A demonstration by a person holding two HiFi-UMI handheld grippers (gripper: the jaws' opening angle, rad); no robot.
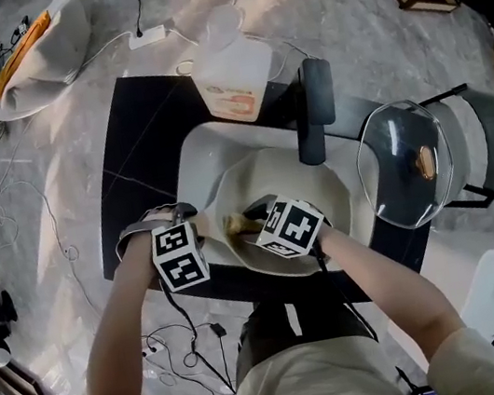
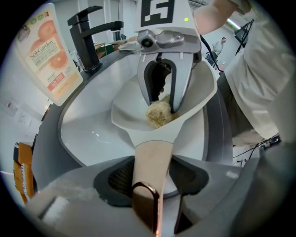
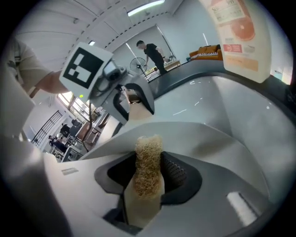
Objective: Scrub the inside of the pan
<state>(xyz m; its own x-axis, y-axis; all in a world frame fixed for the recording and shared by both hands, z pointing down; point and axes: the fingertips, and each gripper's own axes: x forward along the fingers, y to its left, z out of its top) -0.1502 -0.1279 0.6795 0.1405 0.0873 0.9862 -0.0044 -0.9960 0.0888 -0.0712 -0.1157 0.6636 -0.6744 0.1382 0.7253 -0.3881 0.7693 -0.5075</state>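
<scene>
cream pan [image 2: 138,118] sits in the white sink [image 2: 83,139], black tap [image 2: 88,39] behind it. left gripper [image 2: 151,178] is clamped on its tan handle [image 2: 150,155]. right gripper [image 3: 147,185] is pinched on a loofah scrubber [image 3: 149,157], whose tip is down inside the pan near the handle end. jug [image 2: 48,55] by the tap has orange slices on its label, reads something like "sukgarden", smaller print too blurry. glass lid [image 1: 407,164] lies off to the sink's right.

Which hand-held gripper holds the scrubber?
The right hand-held gripper: its jaws clamp the scrubber; the left hand-held gripper grips the pan handle.
</scene>
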